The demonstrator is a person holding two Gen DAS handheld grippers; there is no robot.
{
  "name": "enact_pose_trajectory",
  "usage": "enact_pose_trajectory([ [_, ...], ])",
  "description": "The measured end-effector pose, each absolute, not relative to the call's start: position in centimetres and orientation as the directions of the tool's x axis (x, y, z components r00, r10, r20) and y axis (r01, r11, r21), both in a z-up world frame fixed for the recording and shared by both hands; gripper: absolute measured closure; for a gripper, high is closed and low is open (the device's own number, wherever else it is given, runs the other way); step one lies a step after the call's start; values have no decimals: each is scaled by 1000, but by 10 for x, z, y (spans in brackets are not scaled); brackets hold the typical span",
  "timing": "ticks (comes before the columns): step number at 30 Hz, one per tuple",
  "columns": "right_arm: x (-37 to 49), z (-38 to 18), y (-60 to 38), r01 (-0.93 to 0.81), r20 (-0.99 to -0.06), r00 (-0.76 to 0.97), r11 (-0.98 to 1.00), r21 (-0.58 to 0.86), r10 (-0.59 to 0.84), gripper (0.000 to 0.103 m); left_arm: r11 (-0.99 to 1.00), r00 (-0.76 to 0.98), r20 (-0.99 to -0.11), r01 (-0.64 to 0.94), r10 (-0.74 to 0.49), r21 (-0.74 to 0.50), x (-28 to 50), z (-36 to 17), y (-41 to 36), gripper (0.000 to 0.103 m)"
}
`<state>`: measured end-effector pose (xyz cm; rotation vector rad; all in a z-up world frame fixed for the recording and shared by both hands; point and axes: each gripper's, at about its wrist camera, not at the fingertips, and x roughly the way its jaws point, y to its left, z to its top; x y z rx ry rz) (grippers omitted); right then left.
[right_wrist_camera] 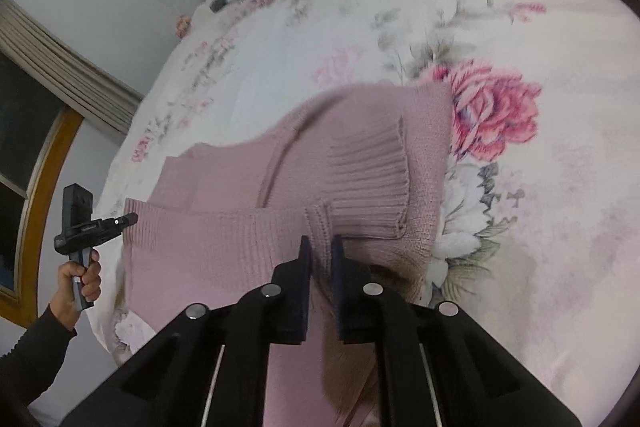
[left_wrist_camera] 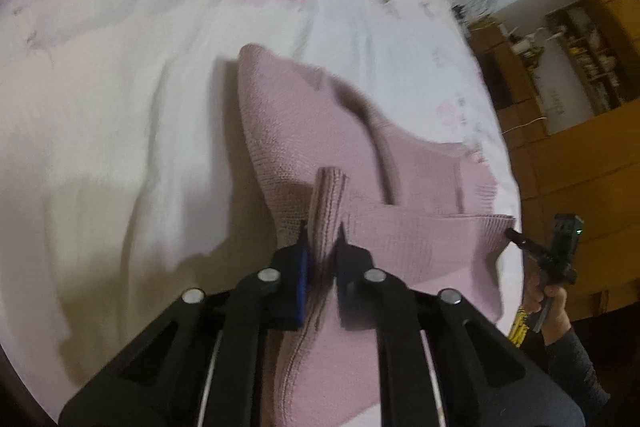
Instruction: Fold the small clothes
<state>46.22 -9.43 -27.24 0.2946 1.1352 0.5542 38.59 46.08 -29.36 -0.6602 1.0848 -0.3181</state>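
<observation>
One pink ribbed-knit sweater [right_wrist_camera: 360,163] lies on the floral bed [right_wrist_camera: 520,227]. Two tools, left tool [left_wrist_camera: 322,233] and right tool [right_wrist_camera: 320,247], each pinch its ribbed hem edge.

The left gripper [left_wrist_camera: 323,231] is clamped on a ribbed edge of the pink knitted sweater [left_wrist_camera: 320,131], and a fold of the knit stands up between its black fingers [left_wrist_camera: 352,255]. The rest of the sweater spreads away to the far right over the floral bedspread [left_wrist_camera: 140,67]. At the near right, the right gripper [left_wrist_camera: 514,235] pinches another corner of the sweater's hem, held by a hand [left_wrist_camera: 554,307] in a dark sleeve. Wooden shelves [left_wrist_camera: 580,39] stand at the far right, beyond the bed.
</observation>
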Motion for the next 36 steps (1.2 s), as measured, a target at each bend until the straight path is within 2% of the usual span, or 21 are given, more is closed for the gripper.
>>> enact_pose_trajectory([
  [6,453,-204,-112,-283,-683,431,807,519,590,95,748,541,-609,58,-580,-661,379,-224,460,96],
  [9,469,-180,-112,-280,-657,476,809,517,585,95,753,562,-602,58,-568,-656,395,-208,463,96],
  [12,500,-178,-108,-244,-675,483,827,507,557,95,755,557,-625,4,-547,-656,427,-212,471,96],
  [17,549,-202,-100,-169,-736,471,868,466,487,95,790,507,-707,-81,-493,-608,485,-242,474,96],
  [25,604,-251,-79,-112,-815,435,921,372,382,95,823,422,-792,-161,-442,-545,551,-293,466,96],
  [36,631,-320,-78,-51,-878,366,949,312,308,94,809,321,-849,-290,-421,-511,567,-371,477,94],
])
